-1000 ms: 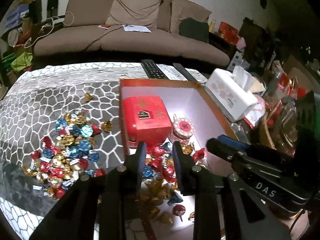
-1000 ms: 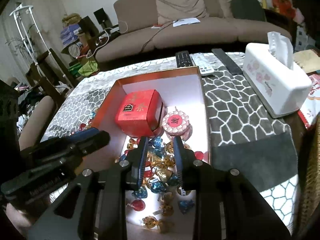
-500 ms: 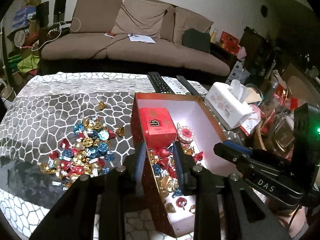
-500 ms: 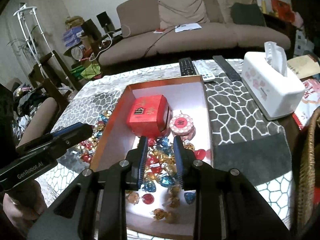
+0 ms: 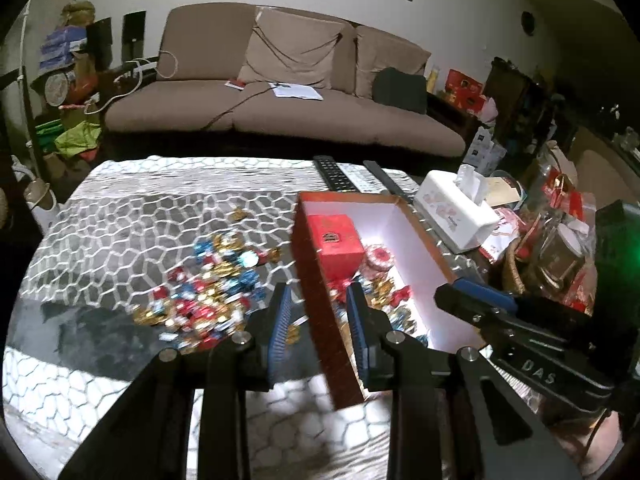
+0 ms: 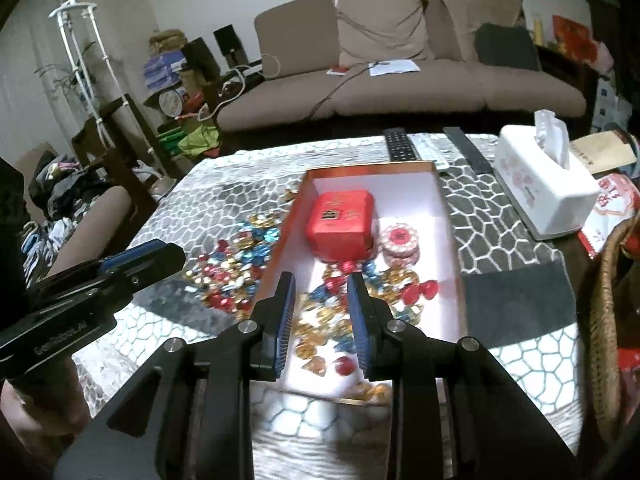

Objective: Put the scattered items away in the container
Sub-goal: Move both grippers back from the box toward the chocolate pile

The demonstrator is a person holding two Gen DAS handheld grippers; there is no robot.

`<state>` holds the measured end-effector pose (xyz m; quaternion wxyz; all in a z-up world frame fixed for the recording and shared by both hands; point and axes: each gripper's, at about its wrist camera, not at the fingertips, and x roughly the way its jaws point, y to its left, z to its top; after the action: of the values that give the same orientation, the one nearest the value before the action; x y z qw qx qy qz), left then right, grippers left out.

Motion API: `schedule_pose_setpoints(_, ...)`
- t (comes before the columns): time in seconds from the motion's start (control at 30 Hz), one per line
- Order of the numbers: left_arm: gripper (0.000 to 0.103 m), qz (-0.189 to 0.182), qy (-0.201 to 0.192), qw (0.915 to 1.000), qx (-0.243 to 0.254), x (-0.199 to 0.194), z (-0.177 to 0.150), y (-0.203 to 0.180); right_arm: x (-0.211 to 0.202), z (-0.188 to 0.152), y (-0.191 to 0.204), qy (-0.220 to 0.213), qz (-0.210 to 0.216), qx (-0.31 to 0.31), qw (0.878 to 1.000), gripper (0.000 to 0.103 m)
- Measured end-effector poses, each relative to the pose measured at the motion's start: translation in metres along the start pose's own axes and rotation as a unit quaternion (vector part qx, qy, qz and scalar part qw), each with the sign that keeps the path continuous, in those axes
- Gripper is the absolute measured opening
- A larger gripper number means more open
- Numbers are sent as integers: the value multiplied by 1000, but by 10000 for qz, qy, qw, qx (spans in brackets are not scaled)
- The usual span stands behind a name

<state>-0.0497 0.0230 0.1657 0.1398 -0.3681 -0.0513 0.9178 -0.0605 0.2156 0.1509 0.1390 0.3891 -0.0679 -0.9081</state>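
1. Candies (image 5: 208, 288): loose pile of foil-wrapped sweets on worktop (image 5: 120, 224), just beside left wall of box (image 5: 316, 300), nearer the worktop's front edge than its far edge; one stray (image 5: 239, 213) sits apart toward far edge
2. More candies (image 6: 360, 292) already inside box (image 6: 444, 216), in front of red carton (image 6: 342, 220) & round pink tin (image 6: 399, 242)
3. Left gripper (image 5: 318, 322): fingers spread, nothing btwn them, straddling the box's left wall from above
4. Right gripper (image 6: 320, 312): fingers spread, empty, hovering over front of box
5. Handling, my guess: each piece v. light, small, foil slick & crinkly, so likely to squirt out of a hard pinch; wrapper crushes easily
6. Grip: take across the body w/ gentle squeeze; twisted ends prob. too flimsy. Pick from pile's edge so neighbours don't scatter
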Motion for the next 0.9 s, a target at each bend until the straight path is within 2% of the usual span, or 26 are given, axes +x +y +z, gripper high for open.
schedule_pose_setpoints(0.17, 30, 243, 6, 9997, -33, -18, -13, 27, -8, -9, 30, 0, 74, -135, 9999, 26)
schedule_pose_setpoints(0.37, 37, 571, -14, 9983, -113, -35, -30, 70, -7, -22, 68, 8, 222, -259, 9994, 27)
schedule_pose_setpoints(0.53, 37, 749, 27, 9968, -272, -38, -43, 104, 3, -34, 101, 97, 364, -438, 9983, 27)
schedule_pose_setpoints(0.73, 37, 991, 34, 9949, -208, -36, -52, 126, 24, -43, 127, 255, 437, -534, 9973, 27)
schedule_pose_setpoints(0.9, 40, 999, 118, 9943, -349, -25, -57, 148, 45, -52, 141, 363, 468, -638, 9962, 27)
